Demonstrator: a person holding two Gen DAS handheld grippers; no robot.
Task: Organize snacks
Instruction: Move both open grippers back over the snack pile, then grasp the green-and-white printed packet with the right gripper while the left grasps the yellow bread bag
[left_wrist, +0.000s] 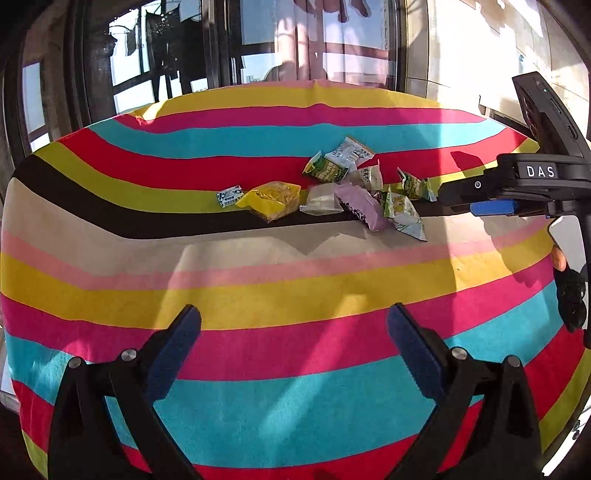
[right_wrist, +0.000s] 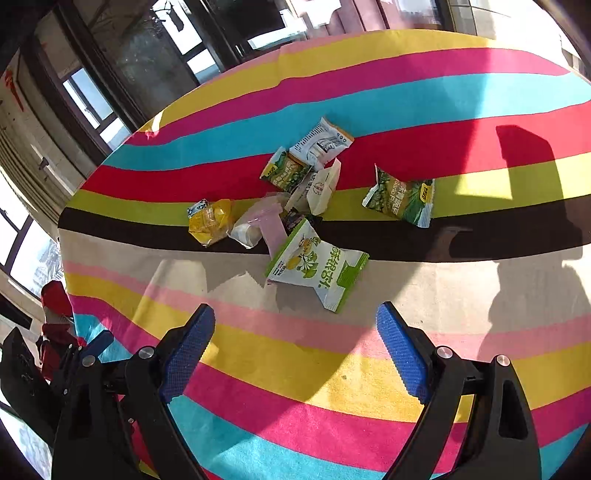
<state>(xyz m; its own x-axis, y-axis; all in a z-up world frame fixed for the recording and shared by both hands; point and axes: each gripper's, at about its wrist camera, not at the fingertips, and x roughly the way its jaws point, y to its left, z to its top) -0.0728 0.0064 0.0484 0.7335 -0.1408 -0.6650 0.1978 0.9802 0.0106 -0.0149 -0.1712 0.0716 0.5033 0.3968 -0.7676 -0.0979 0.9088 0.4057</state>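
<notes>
1. left tool (left_wrist: 293, 319) hangs spread and empty over the striped table (left_wrist: 258, 295).
2. right tool (right_wrist: 295, 317) is spread too, gripping nothing.
3. snack packets (right_wrist: 306, 206) lie heaped at its 12 o'clock, a green-and-white packet (right_wrist: 317, 267) nearest.

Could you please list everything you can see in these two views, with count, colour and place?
cloth: one, multicoloured stripes, covering the table.
yellow packet: one, left end of the snack pile.
small packet: one, white-blue, touching the yellow packet's left side.
pink packet: one, mid-pile.
clear packet: one, between the yellow and pink ones.
green packets: four, green-white; one apart at the right, one nearest the grippers.
white packets: two, at the far side of the pile.
windows: dark-framed, behind the table.
left gripper: blue pads, jaws open, empty.
right gripper: blue pads, jaws open, empty.
</notes>
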